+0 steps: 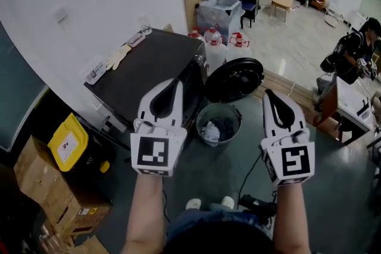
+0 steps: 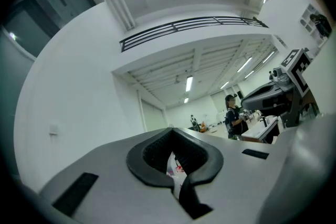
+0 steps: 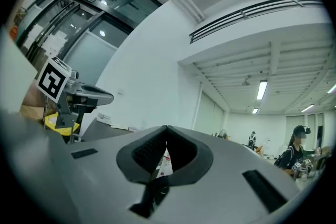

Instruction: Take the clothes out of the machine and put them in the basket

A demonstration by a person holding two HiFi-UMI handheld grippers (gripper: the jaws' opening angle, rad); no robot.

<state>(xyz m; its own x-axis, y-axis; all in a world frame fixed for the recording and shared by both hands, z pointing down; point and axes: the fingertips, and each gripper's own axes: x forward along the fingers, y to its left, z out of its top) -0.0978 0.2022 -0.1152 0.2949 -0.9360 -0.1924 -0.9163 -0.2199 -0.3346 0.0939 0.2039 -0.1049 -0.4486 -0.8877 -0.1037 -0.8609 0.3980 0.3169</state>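
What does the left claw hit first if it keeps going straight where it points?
Nothing near. The left claw, shut and empty, points slightly upward over the washing machine; its line looks free up to the white wall, depth unclear.

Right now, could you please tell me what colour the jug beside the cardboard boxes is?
The jug is yellow; the head view shows it best.

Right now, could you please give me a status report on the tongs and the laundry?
Left tongs shut, empty. Right tongs shut, empty. Clothes in basket, machine door open. Nothing blocking the basket.
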